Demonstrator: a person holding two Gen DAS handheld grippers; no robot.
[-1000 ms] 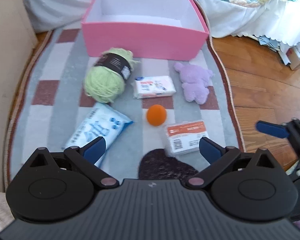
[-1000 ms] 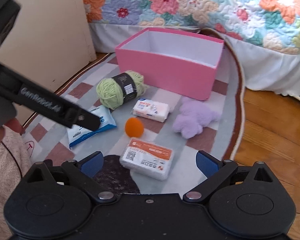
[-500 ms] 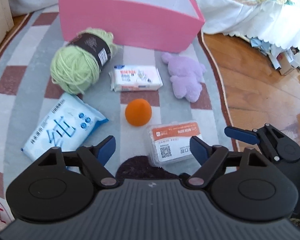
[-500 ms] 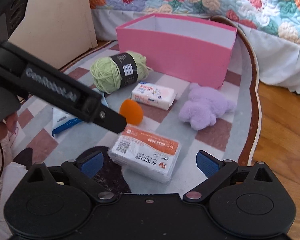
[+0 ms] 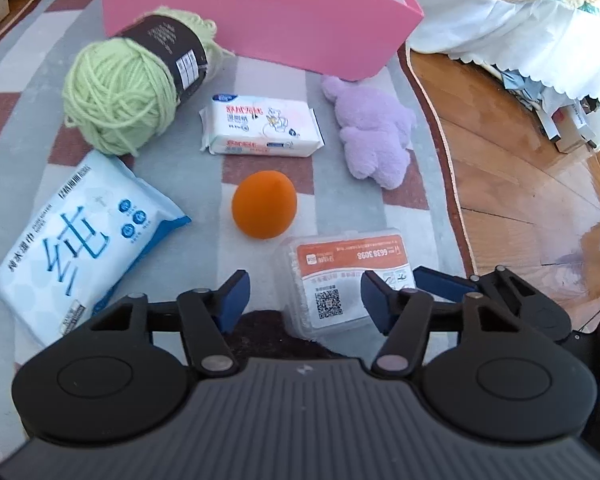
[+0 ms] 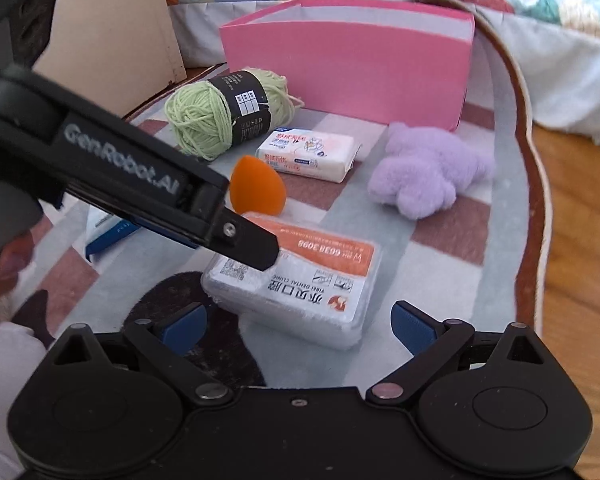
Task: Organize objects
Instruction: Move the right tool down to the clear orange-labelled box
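Hovering low over the rug (image 5: 28, 60), your left gripper (image 5: 304, 296) has been narrowing to approx half open, nothing gripped; clear floss box (image 5: 346, 280) sits btwn its jaws at lower centre. Right gripper (image 6: 300, 324) is wide open w/ same box just ahead. Pink box (image 5: 260, 12) upper centre.
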